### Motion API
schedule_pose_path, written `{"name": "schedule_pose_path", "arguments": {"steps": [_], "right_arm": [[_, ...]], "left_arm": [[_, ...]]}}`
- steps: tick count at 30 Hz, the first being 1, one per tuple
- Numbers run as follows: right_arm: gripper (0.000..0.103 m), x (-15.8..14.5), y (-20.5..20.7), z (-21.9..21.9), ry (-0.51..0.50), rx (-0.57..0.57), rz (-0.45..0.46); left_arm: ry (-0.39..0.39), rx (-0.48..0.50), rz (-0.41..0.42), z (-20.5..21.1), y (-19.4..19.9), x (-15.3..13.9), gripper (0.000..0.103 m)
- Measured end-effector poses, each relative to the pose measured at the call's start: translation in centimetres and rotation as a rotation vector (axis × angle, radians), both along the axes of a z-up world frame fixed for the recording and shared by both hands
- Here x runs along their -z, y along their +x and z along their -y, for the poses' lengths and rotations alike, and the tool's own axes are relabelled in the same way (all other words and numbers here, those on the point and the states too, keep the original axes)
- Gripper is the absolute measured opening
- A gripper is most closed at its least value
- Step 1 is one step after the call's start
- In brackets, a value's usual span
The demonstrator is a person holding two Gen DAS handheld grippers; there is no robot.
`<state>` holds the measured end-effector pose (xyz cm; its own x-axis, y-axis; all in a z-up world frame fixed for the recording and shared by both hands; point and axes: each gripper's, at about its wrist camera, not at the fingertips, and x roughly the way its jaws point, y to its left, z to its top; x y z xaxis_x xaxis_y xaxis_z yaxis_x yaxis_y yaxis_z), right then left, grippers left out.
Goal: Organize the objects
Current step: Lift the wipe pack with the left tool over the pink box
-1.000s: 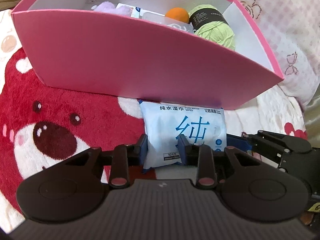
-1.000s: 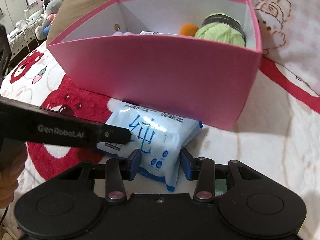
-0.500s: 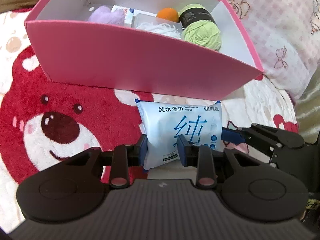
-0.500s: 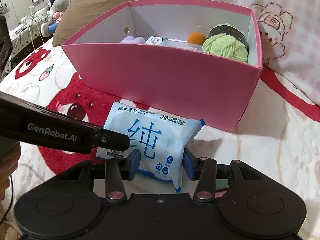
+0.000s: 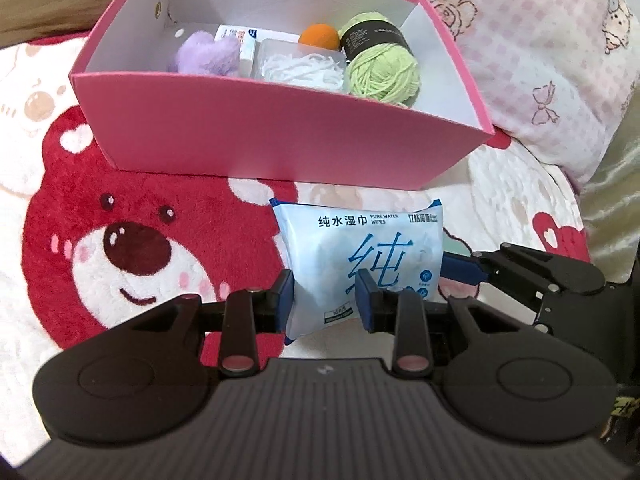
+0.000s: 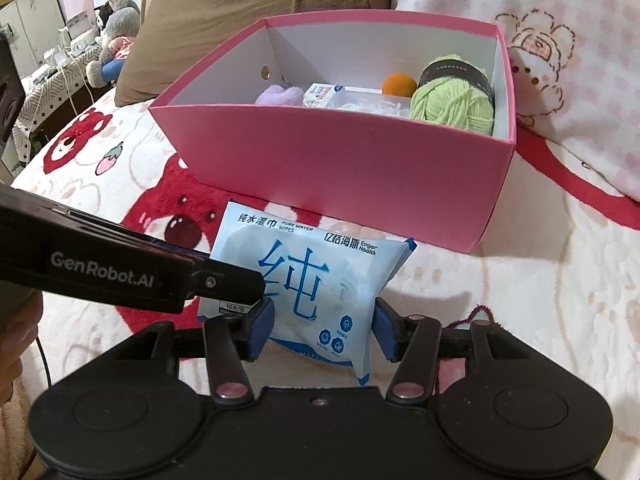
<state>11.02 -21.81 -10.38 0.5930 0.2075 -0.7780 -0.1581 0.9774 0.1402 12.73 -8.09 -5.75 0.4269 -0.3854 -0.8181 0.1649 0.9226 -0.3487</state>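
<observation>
Our left gripper (image 5: 326,298) pinches the near edge of the wipes pack (image 5: 360,260), held up just short of the pink box (image 5: 280,132). Our right gripper (image 6: 324,330) has just been opening, its pads flanking the pack's corner. We judge it light, squashy and slippery: grip the sealed edge.

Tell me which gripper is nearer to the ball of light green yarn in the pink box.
Right, judging by position. The right gripper sits below the light green yarn ball; the left gripper is farther left. Both flank the blue wet wipes pack.
</observation>
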Motion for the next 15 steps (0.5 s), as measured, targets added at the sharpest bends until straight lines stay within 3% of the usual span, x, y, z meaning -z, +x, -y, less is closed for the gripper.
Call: {"name": "schedule_pose_path", "arguments": {"steps": [12, 15], "right_arm": [[0.061, -2.1, -1.6, -0.4, -0.006, -0.003, 0.031], [0.066, -2.8, -2.0, -0.6, -0.005, -0.011, 0.044]], "left_arm": [[-0.006, 0.017, 0.020, 0.0, -1.0, -2.2, 0.033], [0.004, 0.027, 0.033, 0.0, -1.3, -2.8, 0.033]]}}
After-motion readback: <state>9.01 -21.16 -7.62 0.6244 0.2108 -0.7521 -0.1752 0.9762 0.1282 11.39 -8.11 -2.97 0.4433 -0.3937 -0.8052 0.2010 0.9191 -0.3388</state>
